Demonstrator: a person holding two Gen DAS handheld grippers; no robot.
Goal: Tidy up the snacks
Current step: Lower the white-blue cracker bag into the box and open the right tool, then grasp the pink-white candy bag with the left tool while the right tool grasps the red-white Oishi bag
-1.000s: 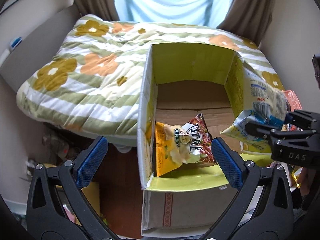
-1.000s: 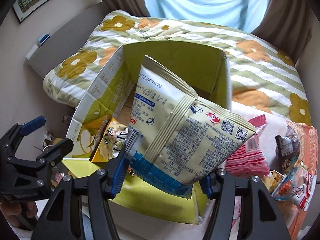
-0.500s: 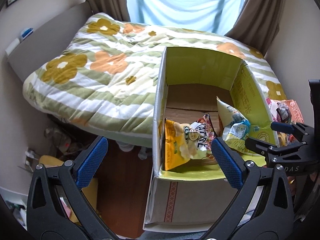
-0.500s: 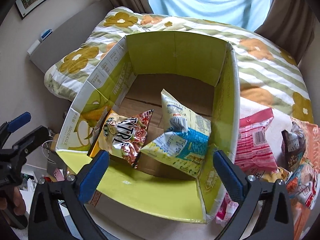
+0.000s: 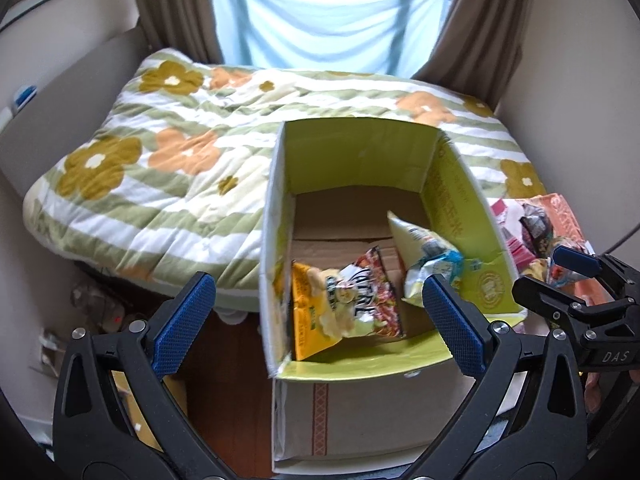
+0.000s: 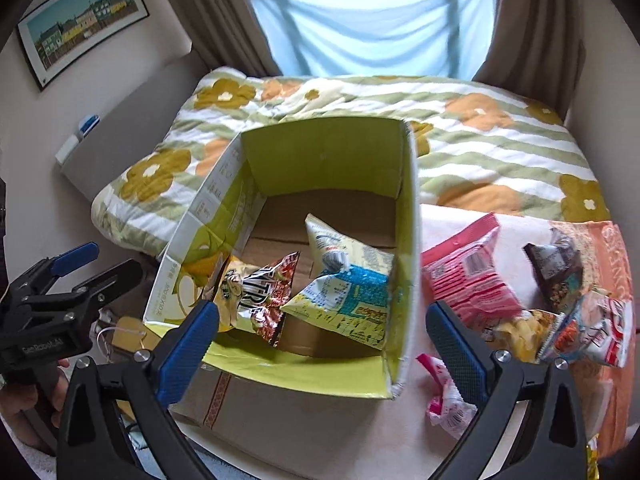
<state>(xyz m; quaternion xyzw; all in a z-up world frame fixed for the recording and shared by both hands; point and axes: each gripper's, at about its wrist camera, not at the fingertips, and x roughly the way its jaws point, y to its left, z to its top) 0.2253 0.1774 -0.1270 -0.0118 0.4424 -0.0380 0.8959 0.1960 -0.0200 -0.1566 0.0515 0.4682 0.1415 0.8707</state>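
A second ago the right tongs (image 6: 318,344) were pinching the cream-and-blue snack bag (image 6: 347,280) above the box; now that bag lies inside the cardboard box (image 6: 400,216), tipped against the right-hand wall, and the right tongs are spread wide and empty, drawn back over the near edge. The left tongs (image 5: 316,320) are likewise spread with nothing between them, as they were before, though their view has pulled back, so more of the box's plain brown outer wall shows. The box is a tall carton with glossy lime-green printed flaps standing upright and a dull corrugated brown floor. On that floor, toward the near left corner, a yellow crisp bag (image 5: 310,312) leans against the wall with a crinkly foil bag in red, black and white (image 6: 266,294) overlapping it; the cream-and-blue bag rests just beside these, its crimped top seam pointing up. The tongs' fingers (image 6: 186,350) are black plastic faced with blue, finely knurled pads. To the right of the box, on a pale surface, lie loose packets: a pink striped pillow bag (image 6: 470,280), a dark crumpled wrapper (image 6: 554,268), and a white-and-red glossy packet (image 6: 592,328); what sits beneath them, perhaps an orange bag, is hard to make out. Behind the box spreads a quilted bedspread (image 5: 168,176) with green stripes and ochre and orange flowers.
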